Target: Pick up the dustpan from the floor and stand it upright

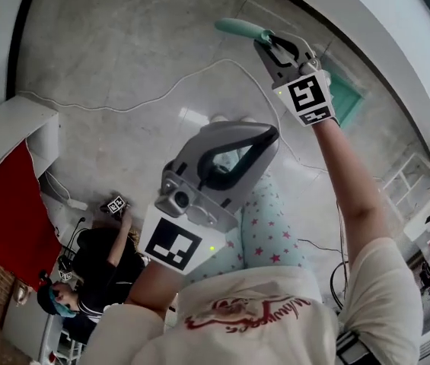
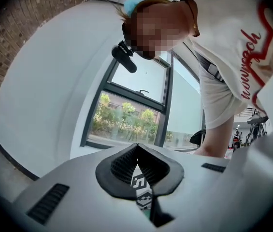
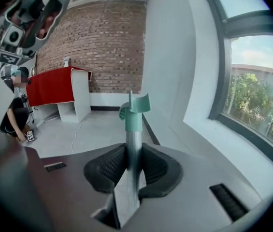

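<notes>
Shirt front (image 1: 275, 318): nearest the head view; the person bends over the floor, both arms reaching ahead.
Left tool (image 1: 268, 133): close in, jaws shut tip to tip on nothing. It seems to be kept spare and out of the way.
Right tool (image 1: 264, 38): further out, clamped on the dustpan handle (image 3: 133, 129), its pads squeezing the metal tube just short of the teal end cap.
Why that grip: held high on the handle, the weight probably hangs below, which suits standing it up.
Dustpan pan (image 1: 349, 91): a teal piece past the right tool's marker cube, likely the pan — whether it touches the floor I cannot tell.
Floor (image 1: 123, 67): pale stone, a thin cable (image 1: 161, 90) trailing across.
Furthest: a crouching person (image 1: 93, 272) beside a red-draped cabinet (image 1: 9, 211).
</notes>
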Available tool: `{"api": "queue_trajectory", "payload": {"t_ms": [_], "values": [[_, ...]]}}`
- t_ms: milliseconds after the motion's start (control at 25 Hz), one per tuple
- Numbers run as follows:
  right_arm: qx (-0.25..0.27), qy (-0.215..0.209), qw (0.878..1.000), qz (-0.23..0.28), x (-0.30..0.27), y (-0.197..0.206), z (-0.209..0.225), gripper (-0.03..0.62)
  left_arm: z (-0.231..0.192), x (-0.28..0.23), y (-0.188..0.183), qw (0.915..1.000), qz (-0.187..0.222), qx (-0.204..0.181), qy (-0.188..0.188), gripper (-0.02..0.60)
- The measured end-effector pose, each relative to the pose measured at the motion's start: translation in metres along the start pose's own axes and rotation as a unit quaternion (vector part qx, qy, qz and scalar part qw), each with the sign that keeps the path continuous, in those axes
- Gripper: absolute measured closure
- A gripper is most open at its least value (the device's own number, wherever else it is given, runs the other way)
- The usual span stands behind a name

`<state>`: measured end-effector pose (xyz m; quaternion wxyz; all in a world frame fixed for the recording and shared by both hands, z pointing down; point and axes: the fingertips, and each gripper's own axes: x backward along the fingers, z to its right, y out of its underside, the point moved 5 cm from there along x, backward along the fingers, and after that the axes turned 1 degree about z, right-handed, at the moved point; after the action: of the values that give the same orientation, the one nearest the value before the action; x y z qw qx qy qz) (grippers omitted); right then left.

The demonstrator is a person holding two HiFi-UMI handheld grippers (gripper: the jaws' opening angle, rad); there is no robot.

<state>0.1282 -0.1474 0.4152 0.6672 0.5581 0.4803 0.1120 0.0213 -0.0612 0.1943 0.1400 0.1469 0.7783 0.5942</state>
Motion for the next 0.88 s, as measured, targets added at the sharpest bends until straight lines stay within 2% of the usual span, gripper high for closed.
{"api": "queue_trajectory", "payload": {"t_ms": [160,560,760,880], "values": [[-0.010,0.033,0.999,0.015,0.058,-0.001,0.022,0.508,0.041,-0.023,-0.010,0.9990,-0.008,0.000,0.045,0.562],[-0.051,0.130,0.990,0.037,0.139,0.006,0.048,0.510,0.081,-0.049,-0.015,0.9885,-0.020,-0.008,0.150,0.562],[-0.067,0.173,0.981,0.052,0.218,0.028,0.061,0.510,0.148,-0.070,-0.013,0.9807,-0.038,-0.017,0.191,0.563],[-0.082,0.208,0.973,0.054,0.255,0.040,0.064,0.511,0.174,-0.075,-0.015,0.9772,-0.048,-0.026,0.205,0.561]]}}
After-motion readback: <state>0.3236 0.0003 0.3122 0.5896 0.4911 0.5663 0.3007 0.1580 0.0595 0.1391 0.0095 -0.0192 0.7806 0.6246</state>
